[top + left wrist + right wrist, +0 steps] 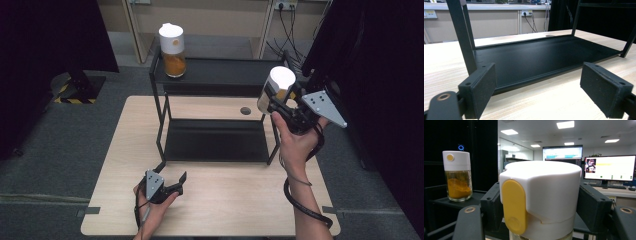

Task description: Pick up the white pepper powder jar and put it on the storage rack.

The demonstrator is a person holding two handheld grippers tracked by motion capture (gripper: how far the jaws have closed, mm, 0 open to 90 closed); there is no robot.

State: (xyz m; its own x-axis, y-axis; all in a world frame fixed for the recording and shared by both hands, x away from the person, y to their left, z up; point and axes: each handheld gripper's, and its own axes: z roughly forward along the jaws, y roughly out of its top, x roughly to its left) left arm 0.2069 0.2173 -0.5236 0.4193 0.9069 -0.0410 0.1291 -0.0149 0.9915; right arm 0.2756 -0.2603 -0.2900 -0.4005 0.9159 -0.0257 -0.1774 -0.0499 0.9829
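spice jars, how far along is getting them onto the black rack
Done: one spice jar of orange powder stands on the rack's top shelf. In hand: the right gripper is shut on a second jar, held up by the rack's right end. Left: setting it down. The left gripper rests open on the table.

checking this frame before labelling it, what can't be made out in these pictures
- Held jar: contents cut off by the bottom edge in the right gripper view; in the high view, hidden by the right gripper.
- Shelf jar: lid markings too small.
- Rack: upper shelf cut off in the left gripper view.
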